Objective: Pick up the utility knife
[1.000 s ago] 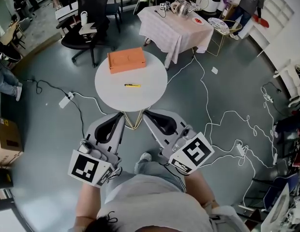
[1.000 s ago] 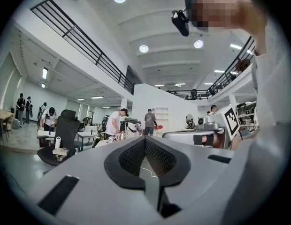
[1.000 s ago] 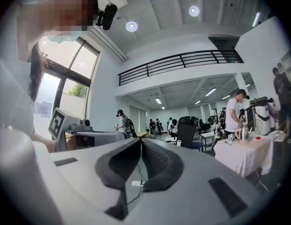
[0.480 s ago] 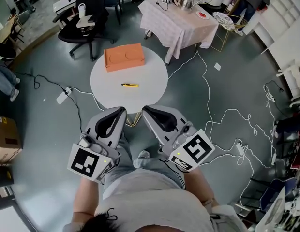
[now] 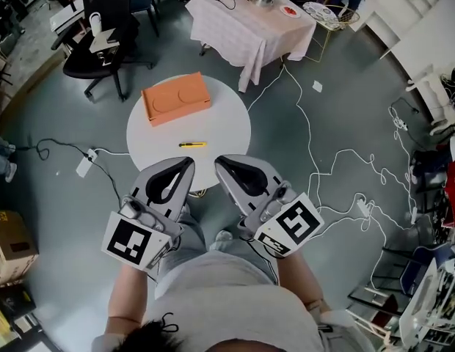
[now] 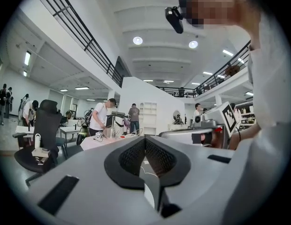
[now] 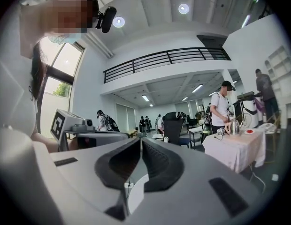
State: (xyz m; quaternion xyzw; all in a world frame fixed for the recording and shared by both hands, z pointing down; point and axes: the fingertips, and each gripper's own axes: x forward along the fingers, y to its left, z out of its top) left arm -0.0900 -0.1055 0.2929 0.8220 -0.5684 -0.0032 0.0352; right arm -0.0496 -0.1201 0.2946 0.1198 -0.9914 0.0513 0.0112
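Observation:
A slim yellow utility knife lies flat on the round white table, near the table's front edge. Both grippers are held low in front of the person, just short of that edge. My left gripper is shut and holds nothing, its tips a little below and left of the knife. My right gripper is shut and empty too, below and right of the knife. In the left gripper view the left gripper points up at the room, and so does the right gripper in its own view; neither shows the knife.
An orange box sits at the back left of the table. Behind stand a cloth-covered table and a black office chair. White cables and a power strip lie on the grey floor. A cardboard box sits left.
The table and knife now sit closer to both grippers' tips, as the person has stepped toward them. Both grippers stay shut and side by side.

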